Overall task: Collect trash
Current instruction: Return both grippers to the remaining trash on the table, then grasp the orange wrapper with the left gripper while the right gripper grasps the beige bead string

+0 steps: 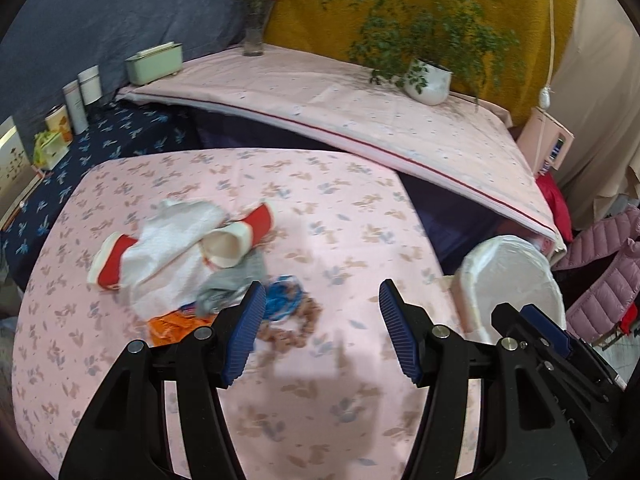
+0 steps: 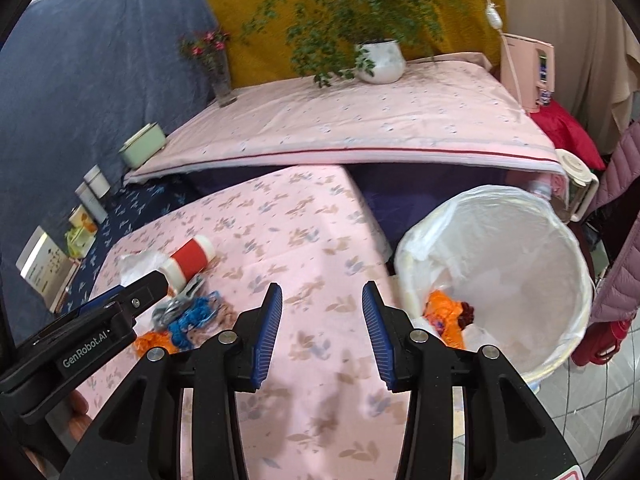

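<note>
Some trash is in the bin already; more waits on the counter. Both the left gripper and right gripper are wide and hold nothing. The red cup is at ten o'clock, on its side, mouth toward seven. Next, I think: reach, pinch it.

Home: cloth-covered tables, potted plant, flower vase, jackets.
</note>
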The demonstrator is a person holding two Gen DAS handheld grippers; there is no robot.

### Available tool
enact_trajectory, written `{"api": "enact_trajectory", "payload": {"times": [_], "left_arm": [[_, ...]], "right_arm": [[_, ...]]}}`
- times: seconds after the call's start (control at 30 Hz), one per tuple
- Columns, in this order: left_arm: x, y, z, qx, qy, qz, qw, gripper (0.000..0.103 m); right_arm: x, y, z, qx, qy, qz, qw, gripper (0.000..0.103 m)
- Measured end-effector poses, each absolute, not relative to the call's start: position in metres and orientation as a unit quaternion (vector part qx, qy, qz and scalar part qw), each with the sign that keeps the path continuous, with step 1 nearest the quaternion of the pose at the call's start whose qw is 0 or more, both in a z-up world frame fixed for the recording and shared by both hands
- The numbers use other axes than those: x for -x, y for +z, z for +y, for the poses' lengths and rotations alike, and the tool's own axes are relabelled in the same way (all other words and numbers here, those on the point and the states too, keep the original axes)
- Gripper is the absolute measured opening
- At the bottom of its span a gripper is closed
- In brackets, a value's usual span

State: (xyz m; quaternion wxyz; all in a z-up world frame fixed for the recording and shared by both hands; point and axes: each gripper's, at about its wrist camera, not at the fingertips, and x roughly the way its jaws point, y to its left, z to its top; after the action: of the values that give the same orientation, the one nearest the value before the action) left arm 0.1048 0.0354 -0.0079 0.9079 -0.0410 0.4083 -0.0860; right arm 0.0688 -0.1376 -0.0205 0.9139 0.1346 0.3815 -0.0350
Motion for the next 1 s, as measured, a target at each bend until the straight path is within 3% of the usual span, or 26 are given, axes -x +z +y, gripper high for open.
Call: {"api": "enact_trajectory", "payload": {"times": [0.57, 1.0], "left_arm": [[-0.108, -0.072, 0.153, 0.084, 0.008, 0.465, 0.881, 0.057], [-0.127, -0.112, 0.166, 0.129, -0.008, 0.508, 0.851, 0.057]], "right_arm": [[-0.112, -0.083, -0.047, -0.101, 0.021, 0.453, 0.885, 0.041], [-0.149, -0.121, -0.03, -0.108, 0.015, 0.49, 0.865, 0.041]]}}
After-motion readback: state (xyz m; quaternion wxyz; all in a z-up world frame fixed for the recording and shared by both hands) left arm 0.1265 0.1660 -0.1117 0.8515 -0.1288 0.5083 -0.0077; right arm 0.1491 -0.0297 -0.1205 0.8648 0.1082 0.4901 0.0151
